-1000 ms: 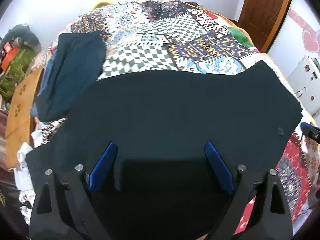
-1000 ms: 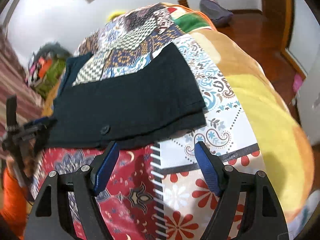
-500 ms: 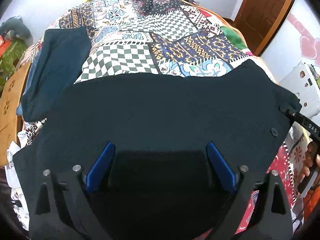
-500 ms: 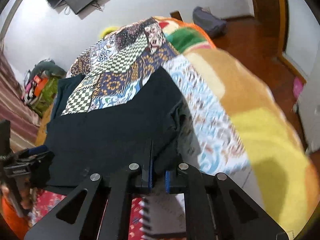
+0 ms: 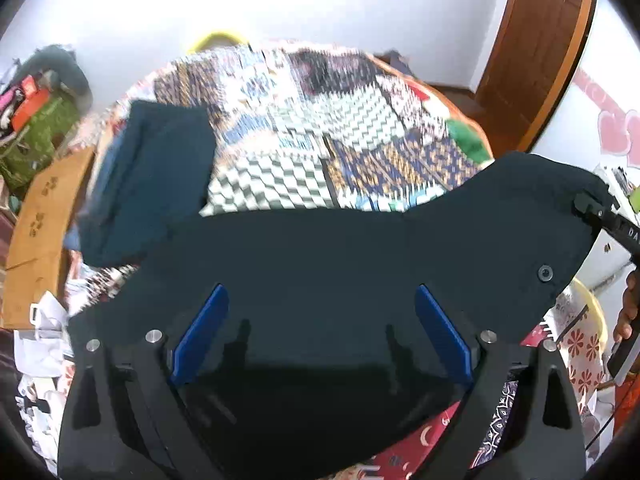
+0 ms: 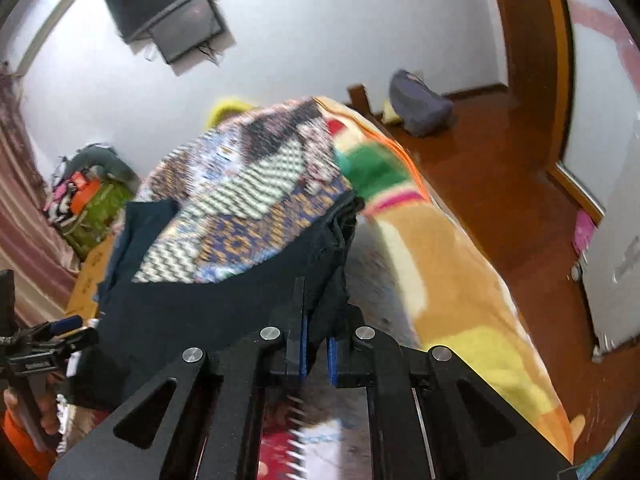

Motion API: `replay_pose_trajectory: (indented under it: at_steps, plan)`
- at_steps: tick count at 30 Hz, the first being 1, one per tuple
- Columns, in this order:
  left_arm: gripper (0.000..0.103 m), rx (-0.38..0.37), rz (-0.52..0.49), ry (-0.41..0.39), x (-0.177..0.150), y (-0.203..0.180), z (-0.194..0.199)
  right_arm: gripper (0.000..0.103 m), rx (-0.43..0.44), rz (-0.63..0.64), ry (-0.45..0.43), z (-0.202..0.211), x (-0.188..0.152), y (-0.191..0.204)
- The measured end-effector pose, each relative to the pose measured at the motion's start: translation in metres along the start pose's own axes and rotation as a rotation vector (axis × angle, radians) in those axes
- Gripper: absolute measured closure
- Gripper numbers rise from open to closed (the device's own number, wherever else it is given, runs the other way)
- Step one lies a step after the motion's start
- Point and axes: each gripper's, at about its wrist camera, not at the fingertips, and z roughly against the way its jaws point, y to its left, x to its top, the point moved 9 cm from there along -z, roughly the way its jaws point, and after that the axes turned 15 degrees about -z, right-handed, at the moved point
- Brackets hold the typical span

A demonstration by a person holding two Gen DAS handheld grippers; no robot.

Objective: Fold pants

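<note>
On the left of the bed lies a folded dark teal garment (image 5: pixel 148 176) on the patchwork bedspread (image 5: pixel 304 128). The black pants (image 5: pixel 320 264) are spread across the near part of the bed. The left gripper (image 5: pixel 320 332) is over them with its blue pads wide apart, holding nothing. At the right, the right gripper (image 6: pixel 316 354) is closed on the pants' corner, which is raised from the bed.

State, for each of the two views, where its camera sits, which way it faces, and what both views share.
Left wrist: sits on the left gripper, open above the dark pants, facing across the patchwork bedspread toward the wall.
Right wrist: sits on the right gripper, shut on the pants' corner, facing up the bed.
Shared: pants, bedspread, second folded dark garment, each other's gripper.
</note>
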Motion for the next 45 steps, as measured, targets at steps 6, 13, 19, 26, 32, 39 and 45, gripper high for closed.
replay_pose_trajectory:
  at_steps: [6,13,19,26,32,39,45]
  plan:
    - [0.008,0.064,-0.004,-0.111,0.003,0.018,0.052,0.097,0.129,0.073,-0.044,0.015,0.015,0.075]
    - [0.005,0.085,0.051,-0.192,-0.007,0.043,0.096,0.097,0.263,0.151,-0.038,0.015,0.012,0.157]
    - [0.001,0.102,0.120,-0.223,-0.027,0.070,0.115,0.097,0.352,0.241,0.040,-0.002,-0.021,0.225]
    - [0.001,0.101,0.230,-0.198,-0.063,0.105,0.119,0.097,0.389,0.316,0.204,-0.045,-0.099,0.266]
    - [0.001,0.118,0.300,-0.154,-0.095,0.125,0.114,0.097,0.337,0.419,0.387,-0.085,-0.185,0.263]
    - [0.001,0.123,0.327,-0.129,-0.107,0.131,0.108,0.088,0.271,0.514,0.496,-0.100,-0.231,0.247]
    - [0.001,0.133,0.288,-0.139,-0.093,0.128,0.107,0.069,0.304,0.515,0.499,-0.073,-0.213,0.248]
